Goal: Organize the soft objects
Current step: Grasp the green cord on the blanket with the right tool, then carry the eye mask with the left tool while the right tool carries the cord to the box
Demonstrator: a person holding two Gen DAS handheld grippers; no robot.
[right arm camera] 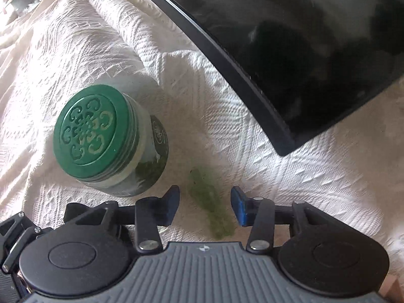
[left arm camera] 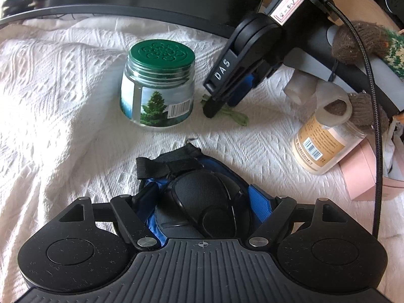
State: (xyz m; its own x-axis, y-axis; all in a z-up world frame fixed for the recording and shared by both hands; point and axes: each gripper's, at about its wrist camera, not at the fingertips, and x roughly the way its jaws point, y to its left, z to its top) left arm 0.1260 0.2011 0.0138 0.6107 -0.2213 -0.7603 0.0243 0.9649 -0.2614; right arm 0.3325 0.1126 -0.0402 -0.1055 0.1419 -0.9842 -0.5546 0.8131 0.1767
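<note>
The right gripper point(right arm camera: 205, 208) points down at the white cloth point(right arm camera: 315, 176), its jaws apart. The small green soft thing point(right arm camera: 210, 210) lies between them, untouched, just beside the green-lidded jar point(right arm camera: 106, 136)

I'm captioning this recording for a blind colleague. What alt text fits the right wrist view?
The right gripper points down at a white textured cloth, its open jaws straddling a small limp green fabric strip without touching it. A glass jar with an embossed green lid stands just left of the strip, and a black curved panel fills the upper right.
</note>
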